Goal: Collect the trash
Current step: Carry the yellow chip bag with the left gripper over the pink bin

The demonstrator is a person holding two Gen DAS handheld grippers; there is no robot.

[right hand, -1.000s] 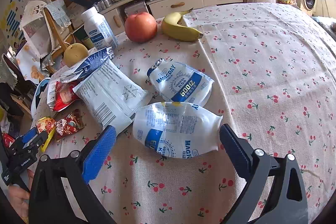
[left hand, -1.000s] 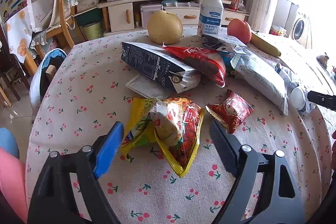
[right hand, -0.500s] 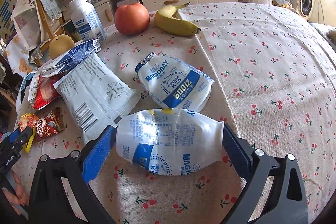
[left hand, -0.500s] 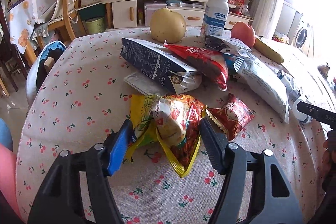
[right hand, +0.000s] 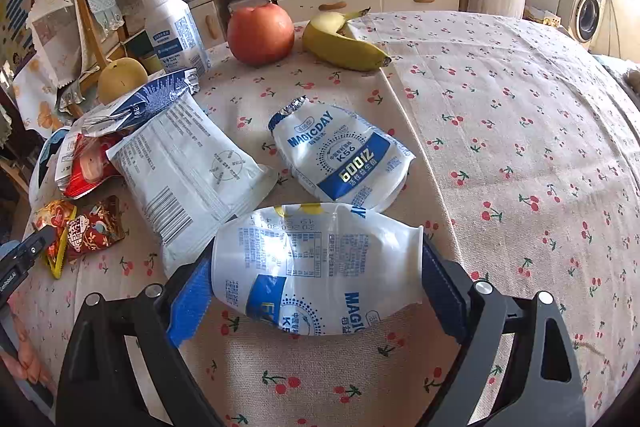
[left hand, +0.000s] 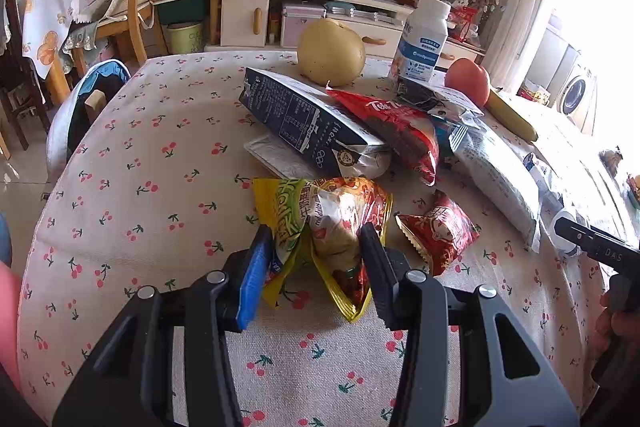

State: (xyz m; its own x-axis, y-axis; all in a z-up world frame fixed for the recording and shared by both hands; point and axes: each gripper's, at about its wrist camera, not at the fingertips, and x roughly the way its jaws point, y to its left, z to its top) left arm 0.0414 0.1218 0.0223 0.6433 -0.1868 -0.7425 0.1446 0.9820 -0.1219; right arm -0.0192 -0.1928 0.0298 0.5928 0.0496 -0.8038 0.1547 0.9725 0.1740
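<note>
My left gripper (left hand: 316, 259) is shut on a crumpled yellow and red snack bag (left hand: 332, 223) on the cherry-print tablecloth (left hand: 160, 163). A small red wrapper (left hand: 440, 231) lies just to its right. My right gripper (right hand: 316, 275) is shut on a white and blue MAGICDAY pouch (right hand: 316, 267), which is squeezed between the pads. A second MAGICDAY pouch (right hand: 344, 159) lies just beyond it, and a white wrapper (right hand: 188, 163) lies to its left.
A dark blue bag (left hand: 308, 127), a red bag (left hand: 400, 123) and other wrappers lie piled mid-table. A pear (left hand: 331, 51), a white bottle (left hand: 420, 43), an apple (right hand: 261, 34) and a banana (right hand: 344, 45) stand at the far edge. A chair (left hand: 116, 7) stands at left.
Both grippers moved forward and closed. The left one closed on the yellow and red snack bag. The right one closed on the nearer MAGICDAY pouch and squeezed it.
</note>
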